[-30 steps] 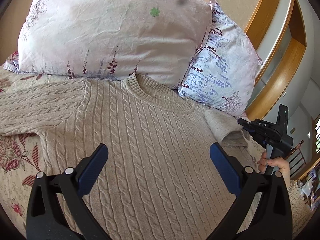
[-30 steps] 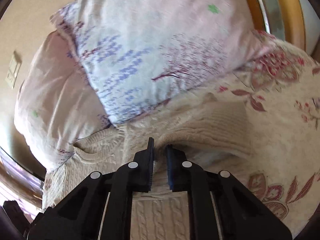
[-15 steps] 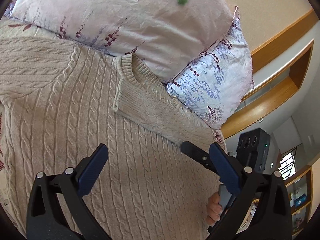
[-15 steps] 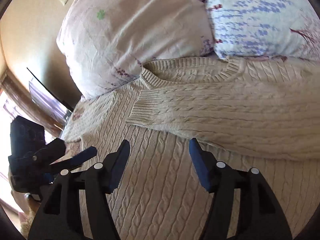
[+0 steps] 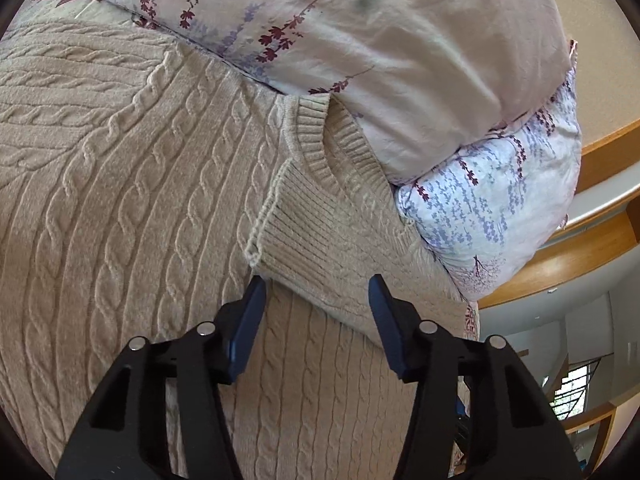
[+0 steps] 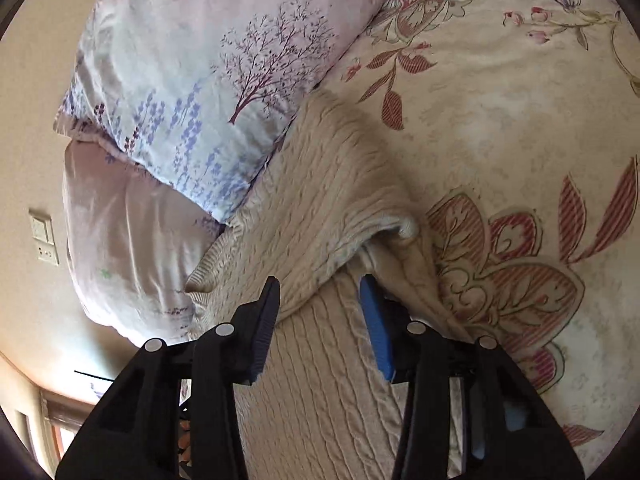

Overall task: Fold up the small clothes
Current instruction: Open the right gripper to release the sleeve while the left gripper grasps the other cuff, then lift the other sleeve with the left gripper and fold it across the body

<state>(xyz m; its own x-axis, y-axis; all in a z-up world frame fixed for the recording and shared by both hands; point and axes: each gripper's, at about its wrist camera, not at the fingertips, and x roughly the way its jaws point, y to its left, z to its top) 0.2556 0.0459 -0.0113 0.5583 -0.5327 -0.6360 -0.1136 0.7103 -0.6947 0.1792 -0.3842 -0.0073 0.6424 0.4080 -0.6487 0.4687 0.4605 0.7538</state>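
Sweater flat on bed below pillows, one sleeve folded across; left tongs and right tongs both closing, unclenched, over sleeve fabric.

No writing to read anywhere.
The sweater, both pillows and the bedspread carry only knit and flower patterns, no letters or numbers. The wall plates are too small to show any marking.
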